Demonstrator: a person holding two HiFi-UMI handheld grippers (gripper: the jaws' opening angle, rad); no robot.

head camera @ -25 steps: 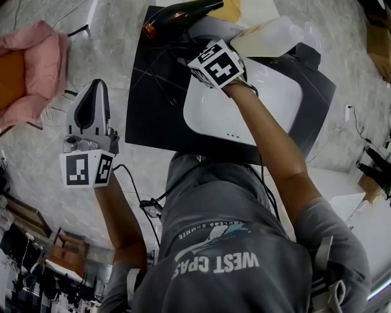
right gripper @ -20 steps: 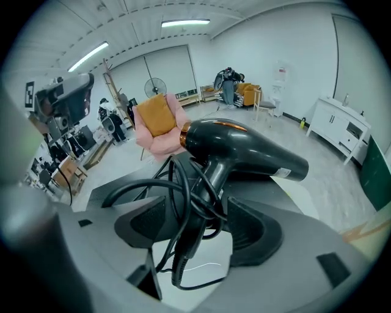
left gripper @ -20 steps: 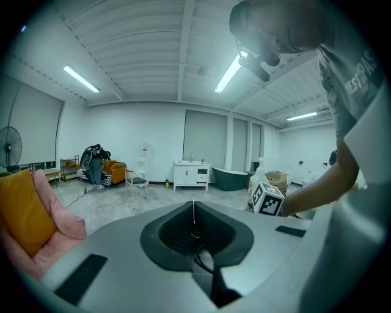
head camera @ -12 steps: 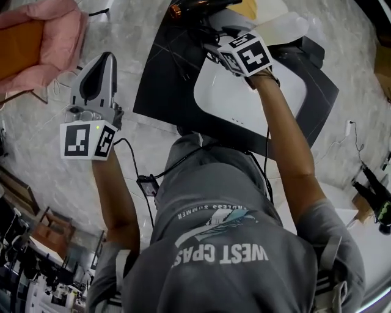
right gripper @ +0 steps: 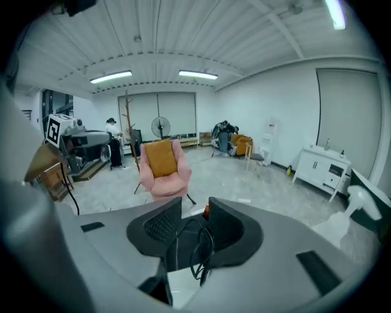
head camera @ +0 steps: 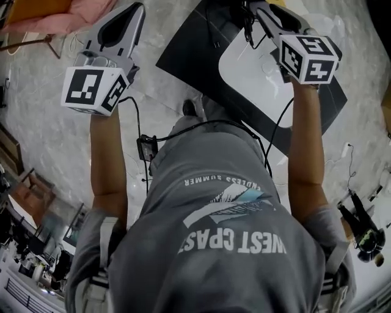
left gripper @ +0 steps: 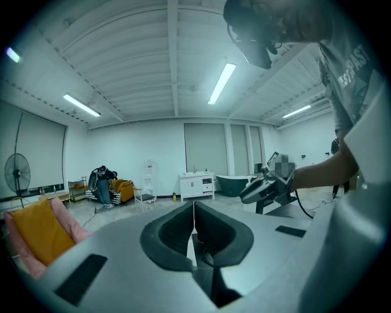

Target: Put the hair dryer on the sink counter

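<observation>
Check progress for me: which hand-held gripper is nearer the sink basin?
Right. The right hand-held gripper is over the basin; the left hand-held gripper is over the floor, off the counter.

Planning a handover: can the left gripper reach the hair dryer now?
Probably not: the left gripper is shut, over the floor, while the right gripper seems to hold the hair dryer.

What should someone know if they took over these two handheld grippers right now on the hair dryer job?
Left gripper: jaws together, empty, held up to the left of the counter.
Right gripper: jaws closed on the black hair dryer with an orange end. Its black cord dangles between them.
Black sink counter with white basin: below the right gripper.
Done: dryer is in the grip.
Left: lower it onto bare black counter, probably not the basin, then open the jaws.
</observation>
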